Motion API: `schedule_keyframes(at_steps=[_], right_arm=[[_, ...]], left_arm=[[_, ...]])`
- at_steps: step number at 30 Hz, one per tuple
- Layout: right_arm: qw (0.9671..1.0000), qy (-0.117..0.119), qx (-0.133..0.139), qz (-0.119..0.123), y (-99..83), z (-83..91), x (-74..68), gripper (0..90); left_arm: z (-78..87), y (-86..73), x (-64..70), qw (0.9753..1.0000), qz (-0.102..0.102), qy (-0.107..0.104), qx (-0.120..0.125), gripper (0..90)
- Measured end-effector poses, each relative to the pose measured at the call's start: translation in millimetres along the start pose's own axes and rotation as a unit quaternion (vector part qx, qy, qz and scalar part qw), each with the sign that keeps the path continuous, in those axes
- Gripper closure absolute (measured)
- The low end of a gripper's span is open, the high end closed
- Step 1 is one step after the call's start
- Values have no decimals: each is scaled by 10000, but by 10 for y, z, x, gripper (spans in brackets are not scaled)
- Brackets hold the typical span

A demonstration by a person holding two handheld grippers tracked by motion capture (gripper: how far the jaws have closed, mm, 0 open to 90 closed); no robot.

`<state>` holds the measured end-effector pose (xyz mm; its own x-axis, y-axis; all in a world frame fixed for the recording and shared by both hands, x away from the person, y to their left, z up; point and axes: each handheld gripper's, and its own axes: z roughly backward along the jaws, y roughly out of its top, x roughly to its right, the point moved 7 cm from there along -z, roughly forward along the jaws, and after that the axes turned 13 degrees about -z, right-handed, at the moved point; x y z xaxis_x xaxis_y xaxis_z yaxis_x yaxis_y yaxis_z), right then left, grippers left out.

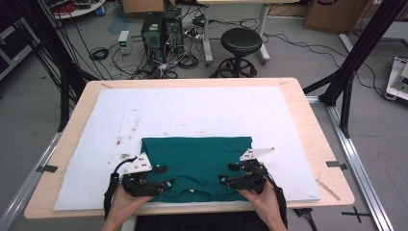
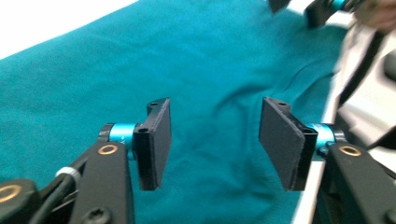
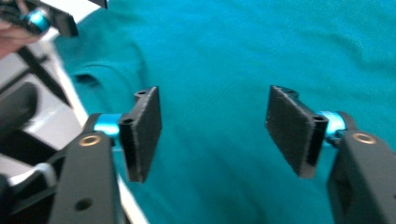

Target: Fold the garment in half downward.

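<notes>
1. High view: we've got a folded teal shirt [image 1: 197, 163] lying on the white foam sheet [image 1: 192, 108], near the table's [image 1: 308, 125] front edge. The left gripper [image 1: 161, 185] and right gripper [image 1: 226, 182] sit at its near corners, nothing between them. A black stool [image 1: 240, 42] and computer towers [image 1: 161, 29] stand on the floor, well out of the way.
2. Left gripper view: jaws spread wide over the shirt [image 2: 187, 60], holding nothing.
3. Right gripper view: same deal, jaws wide apart above the cloth [image 3: 261, 46], empty.

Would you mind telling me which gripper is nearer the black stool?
Right. The right gripper sits almost straight below the black stool; the left gripper lies farther left.
</notes>
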<state>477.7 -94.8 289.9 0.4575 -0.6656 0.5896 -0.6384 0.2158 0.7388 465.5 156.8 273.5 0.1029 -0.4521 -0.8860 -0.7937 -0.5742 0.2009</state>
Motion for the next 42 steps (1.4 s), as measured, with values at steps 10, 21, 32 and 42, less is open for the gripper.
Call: schedule_keyframes(at_steps=[10, 21, 32, 42], right_arm=[[9958, -516, -437, 620, -162, -192, -121, 333], [9960, -428, -437, 651, -228, -48, -81, 357], [9986, -466, 171, 167, -5, 199, 191, 334], [9928, -745, 942, -9, 260, 541, 366, 281]], left_arm=[[-130, -101, 139, 9982, -297, 87, -506, 340], [65, -56, 108, 9991, -332, 37, -253, 346], [521, -29, -383, 9963, 78, 854, 74, 344], [774, -91, -651, 9912, 315, 1246, 309, 287]])
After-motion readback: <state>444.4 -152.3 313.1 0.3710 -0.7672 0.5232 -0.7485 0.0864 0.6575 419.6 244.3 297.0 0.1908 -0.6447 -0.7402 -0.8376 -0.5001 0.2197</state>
